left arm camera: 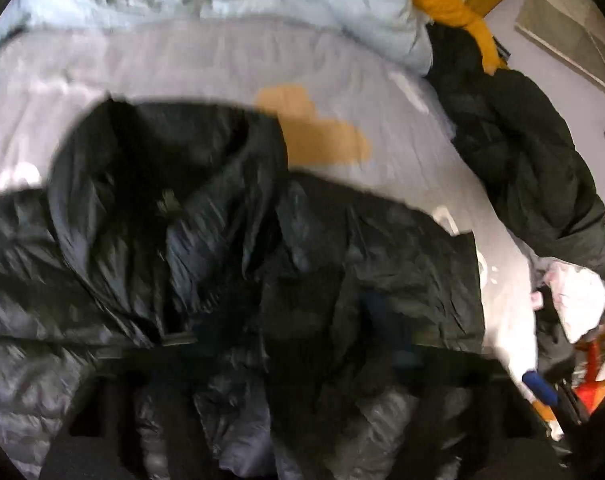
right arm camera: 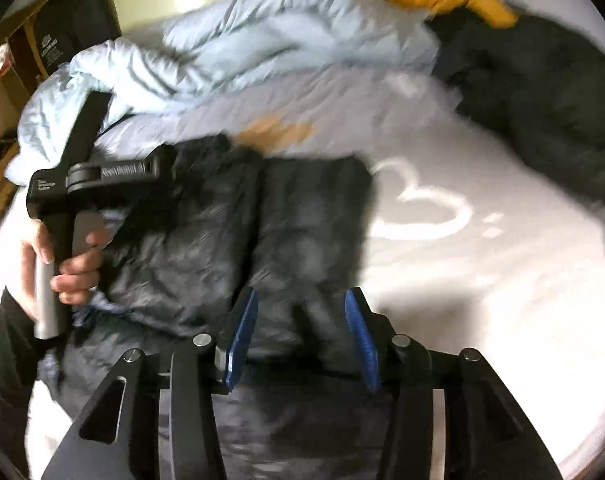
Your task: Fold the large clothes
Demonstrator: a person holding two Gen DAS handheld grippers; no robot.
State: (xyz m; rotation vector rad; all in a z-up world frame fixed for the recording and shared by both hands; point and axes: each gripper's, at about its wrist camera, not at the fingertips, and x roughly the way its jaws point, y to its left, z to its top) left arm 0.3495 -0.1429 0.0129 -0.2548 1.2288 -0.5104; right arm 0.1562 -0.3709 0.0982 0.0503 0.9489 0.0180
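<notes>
**Mid-fold, a black jacket sprawls across the bed**

Seen from both wrist cameras, a shiny black puffer jacket (right arm camera: 206,240) lies spread over a bed (right arm camera: 482,300) dressed in a pale sheet printed with a white heart (right arm camera: 422,212) and an orange patch (left arm camera: 314,128). The jacket covers the near left part of the mattress, its hood or collar bunched toward the middle of the bed and its quilted body running down under both cameras.

The right gripper (right arm camera: 302,336) hangs just above the jacket's near edge, its blue pads (right arm camera: 242,332) set well apart with only dark fabric showing between them; nothing is pinched there. The left gripper (right arm camera: 154,176), seen from the right wrist camera as a black frame, sits over the jacket's far left corner, and the person's left hand (right arm camera: 74,264) wraps its handle. Whether its jaws are parted or have cloth between them cannot be told: its front end is lost in dark fabric and blur, and its own camera shows only black frame against the jacket.

At the head of the bed a light blue puffer coat (right arm camera: 230,44) lies heaped. A second dark coat (left arm camera: 534,168) lies along the right edge of the bed, with a mustard-yellow garment (left arm camera: 450,4) beside it at the top corner. Both views are smeared by motion.
</notes>
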